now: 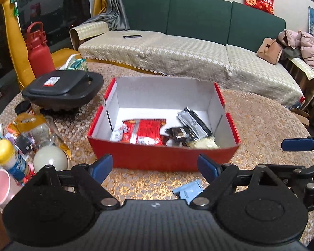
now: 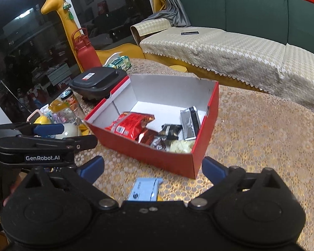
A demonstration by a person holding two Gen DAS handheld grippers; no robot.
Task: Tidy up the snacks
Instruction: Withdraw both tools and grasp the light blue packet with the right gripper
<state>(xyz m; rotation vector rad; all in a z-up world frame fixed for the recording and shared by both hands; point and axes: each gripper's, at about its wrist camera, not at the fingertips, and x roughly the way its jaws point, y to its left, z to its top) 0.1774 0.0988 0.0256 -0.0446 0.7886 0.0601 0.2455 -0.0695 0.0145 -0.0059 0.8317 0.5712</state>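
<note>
Right wrist view: the pale blue flat snack packet (image 2: 146,190) lies on the gold-patterned tablecloth (image 2: 261,146) at lower centre, just short of the red cardboard box (image 2: 157,156) of snacks. My right gripper (image 2: 152,167) and left gripper (image 1: 155,165) both gape empty. Risk: I clip the box wall and shove it.

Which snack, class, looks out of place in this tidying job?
The light blue packet lies on the tablecloth in front of the red box, between the open right gripper fingers, while the other snacks, like the red bag, are already inside.
</note>
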